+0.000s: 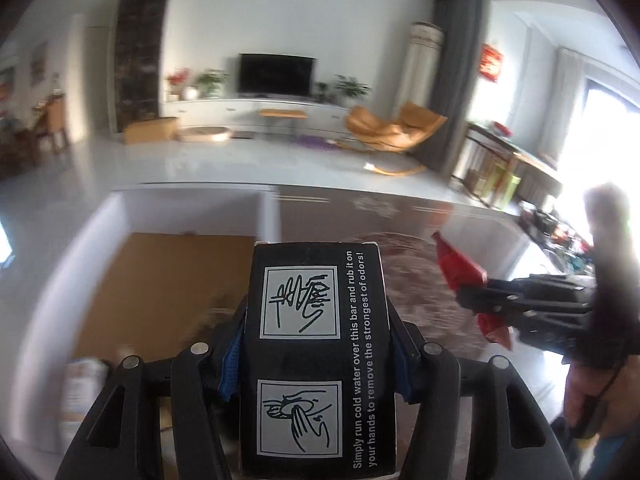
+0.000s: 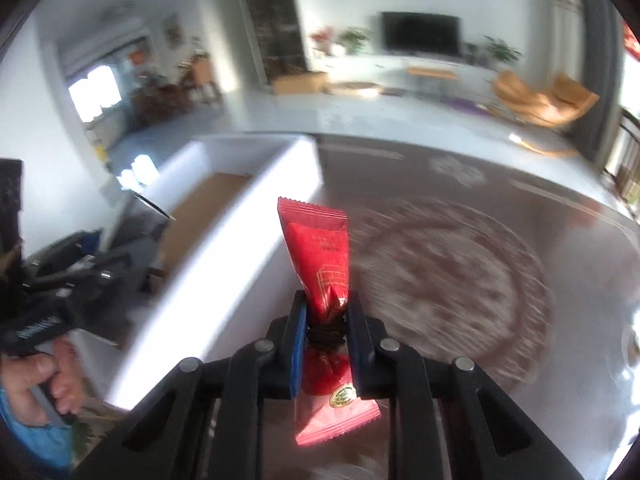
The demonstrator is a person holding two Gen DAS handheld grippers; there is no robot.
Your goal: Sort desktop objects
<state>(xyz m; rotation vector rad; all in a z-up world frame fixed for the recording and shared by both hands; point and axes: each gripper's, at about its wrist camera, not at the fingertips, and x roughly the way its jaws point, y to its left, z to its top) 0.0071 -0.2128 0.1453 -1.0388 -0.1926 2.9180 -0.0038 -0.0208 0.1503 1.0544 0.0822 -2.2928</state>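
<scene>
Both loaded: left claw point(image 1: 318, 344) pinched the black box point(image 1: 318, 360), long axis along the fingers, right claw point(image 2: 326, 320) squeezed the red sachet point(image 2: 320, 264) mid-length, white bin point(image 2: 224, 264) lying left of centre, nearer the left hand.

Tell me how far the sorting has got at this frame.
Done: nothing I can confirm; the white box shows only its cardboard floor, partly hidden. In hand: the left gripper clamps a black carton, the right gripper pinches a red wrapped snack. Left: both still need placing; a blurred item lies at lower left.
</scene>
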